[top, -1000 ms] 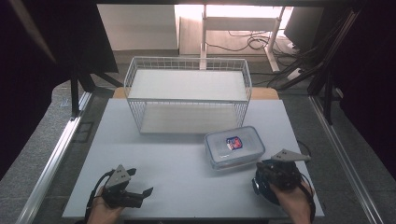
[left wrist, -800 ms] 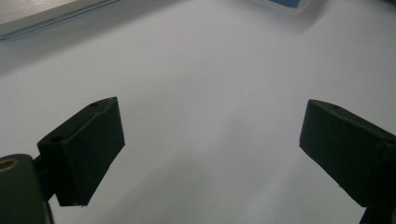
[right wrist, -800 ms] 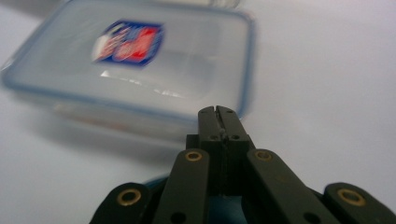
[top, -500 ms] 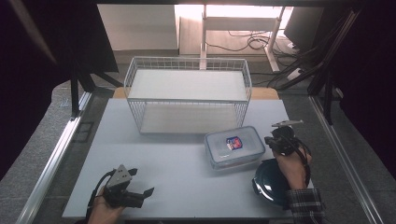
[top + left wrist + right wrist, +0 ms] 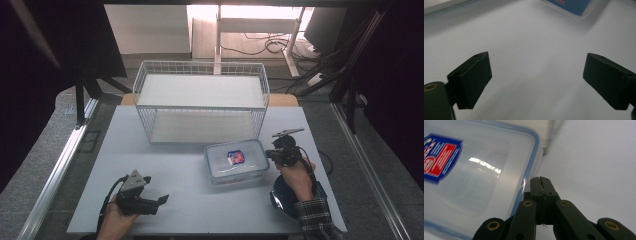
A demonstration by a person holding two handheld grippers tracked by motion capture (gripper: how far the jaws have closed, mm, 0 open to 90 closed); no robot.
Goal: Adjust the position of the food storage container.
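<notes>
A clear plastic food box (image 5: 236, 161) with a blue-rimmed lid and a red-and-blue sticker lies on the white table (image 5: 175, 165), right of centre. My right gripper (image 5: 271, 154) is at the box's right end, its jaws shut with nothing between them. In the right gripper view the closed tips (image 5: 541, 180) sit just beside the lid's blue rim (image 5: 529, 170); whether they touch it I cannot tell. My left gripper (image 5: 161, 200) rests at the front left, jaws wide open over bare table. In the left gripper view (image 5: 536, 80) a corner of the box (image 5: 571, 6) shows far off.
A white wire basket (image 5: 200, 100) stands behind the box at the table's back. A dark blue round object (image 5: 280, 200) lies at the front right, partly under the right forearm. Metal rails run along both sides of the table.
The right gripper has moved from over the dark round object at the front right, away from the person, to the box's right end. The left gripper has stayed put.
</notes>
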